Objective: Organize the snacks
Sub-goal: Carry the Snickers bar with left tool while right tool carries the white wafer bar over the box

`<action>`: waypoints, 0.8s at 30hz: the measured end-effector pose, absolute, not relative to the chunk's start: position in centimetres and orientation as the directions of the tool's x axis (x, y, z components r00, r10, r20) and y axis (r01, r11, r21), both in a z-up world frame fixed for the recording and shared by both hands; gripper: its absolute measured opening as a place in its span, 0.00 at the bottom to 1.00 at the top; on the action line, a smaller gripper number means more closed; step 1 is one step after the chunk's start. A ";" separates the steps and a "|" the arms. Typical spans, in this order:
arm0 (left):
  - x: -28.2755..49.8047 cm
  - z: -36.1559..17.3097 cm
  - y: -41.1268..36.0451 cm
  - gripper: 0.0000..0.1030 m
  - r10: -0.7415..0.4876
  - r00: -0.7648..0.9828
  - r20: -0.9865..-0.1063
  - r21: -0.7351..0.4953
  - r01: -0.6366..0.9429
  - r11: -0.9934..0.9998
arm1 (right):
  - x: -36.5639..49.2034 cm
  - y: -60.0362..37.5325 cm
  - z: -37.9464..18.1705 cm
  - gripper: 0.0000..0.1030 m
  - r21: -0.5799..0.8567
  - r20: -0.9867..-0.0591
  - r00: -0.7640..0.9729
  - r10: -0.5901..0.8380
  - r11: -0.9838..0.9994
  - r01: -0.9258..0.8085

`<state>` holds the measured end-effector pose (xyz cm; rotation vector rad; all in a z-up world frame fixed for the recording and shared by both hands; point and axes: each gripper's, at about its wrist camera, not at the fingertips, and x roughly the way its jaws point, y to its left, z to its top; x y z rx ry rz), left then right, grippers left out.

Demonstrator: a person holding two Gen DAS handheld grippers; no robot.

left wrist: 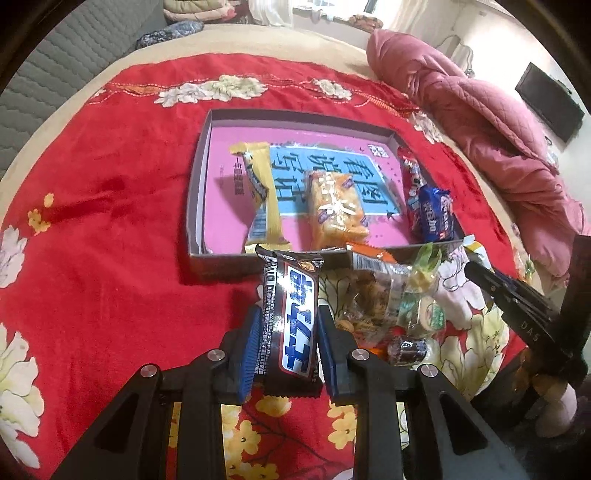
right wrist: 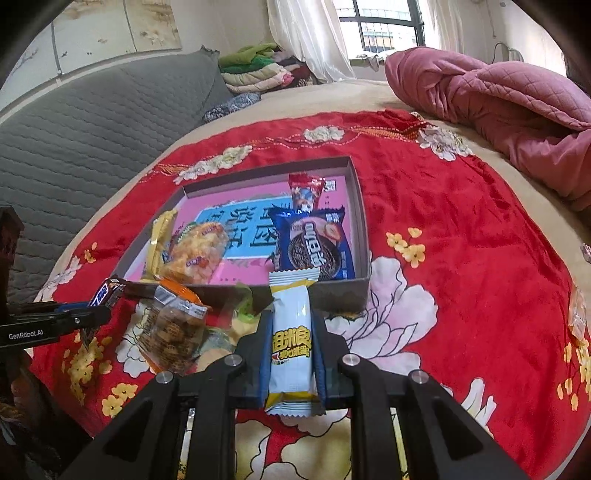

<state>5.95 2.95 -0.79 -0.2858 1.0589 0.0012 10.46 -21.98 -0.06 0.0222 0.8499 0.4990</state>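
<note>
Left wrist view
- Left gripper: pinching the chocolate bar by its long sides.
- Bar axis: lengthwise along the fingers, far end pointing ahead to the box.
- Step, judged: carrying a picked snack; next, reach forward over the near wall and release.

Right wrist view
- Right gripper: pressed together on the white snack packet.
- Packet axis: along the fingers, crimped end toward the box ahead.
- Loose pile: left of the fingers, on the red cloth.

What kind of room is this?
Probably a bedroom at home: the snack box sits on a red floral blanket spread over a bed, with a rumpled pink quilt and folded bedding by the curtained window.
</note>
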 end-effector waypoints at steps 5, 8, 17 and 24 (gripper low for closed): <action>5.9 -0.3 3.0 0.29 -0.129 0.502 -0.855 -0.229 -0.142 0.963 | 10.4 -21.9 0.3 0.19 0.217 -0.698 0.562 0.444 0.879 -0.425; 5.9 0.0 3.0 0.29 -0.128 0.510 -0.850 -0.230 -0.142 0.963 | 10.3 -21.7 0.5 0.19 0.219 -0.688 0.566 0.454 0.873 -0.435; 6.0 0.7 3.0 0.29 -0.123 0.526 -0.842 -0.232 -0.147 0.962 | 10.3 -21.6 1.0 0.19 0.228 -0.664 0.577 0.476 0.864 -0.450; 6.0 1.0 3.3 0.29 -0.115 0.538 -0.835 -0.233 -0.157 0.960 | 10.2 -21.6 1.5 0.19 0.235 -0.640 0.590 0.492 0.857 -0.459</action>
